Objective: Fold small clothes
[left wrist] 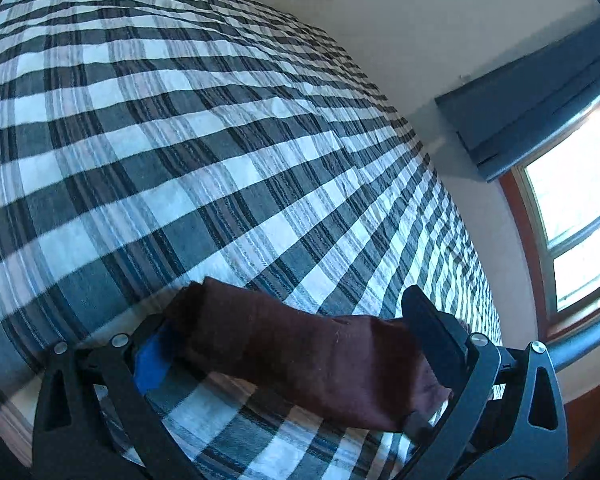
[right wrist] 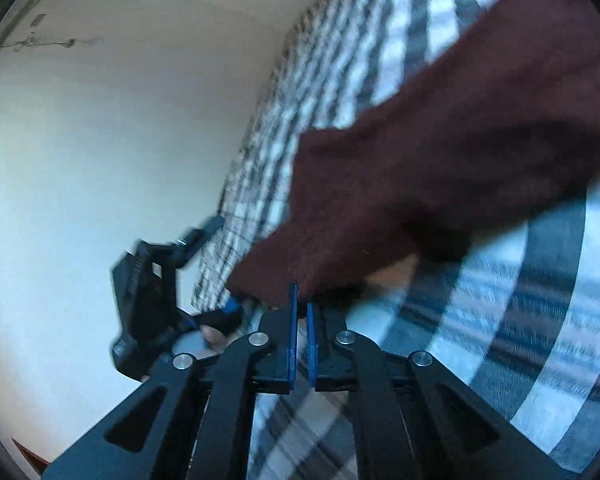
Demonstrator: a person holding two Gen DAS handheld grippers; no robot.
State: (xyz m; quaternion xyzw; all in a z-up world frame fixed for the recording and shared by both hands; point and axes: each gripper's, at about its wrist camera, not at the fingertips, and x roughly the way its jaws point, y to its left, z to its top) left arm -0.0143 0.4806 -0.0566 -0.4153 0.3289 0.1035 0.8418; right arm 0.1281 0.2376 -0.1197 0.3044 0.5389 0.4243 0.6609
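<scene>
Right tool [right wrist: 302, 300] pinched maroon cloth [right wrist: 440, 176] edge; left tool [left wrist: 292, 320] spread wide, cloth draped between its fingers, above plaid bed [left wrist: 180, 140].

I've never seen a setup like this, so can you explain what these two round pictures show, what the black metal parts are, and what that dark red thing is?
Each picture comes from a fisheye camera on a hand-held two-finger claw, looking along its fingers. The left-hand view shows the left claw with fingers spread, a dark maroon cloth garment lying across them. The right-hand view shows the right claw, its blue pads nearly together at the garment's edge; whether they pinch it is unclear. Below is a black, grey and white checked bedspread. A window is on one side.
</scene>
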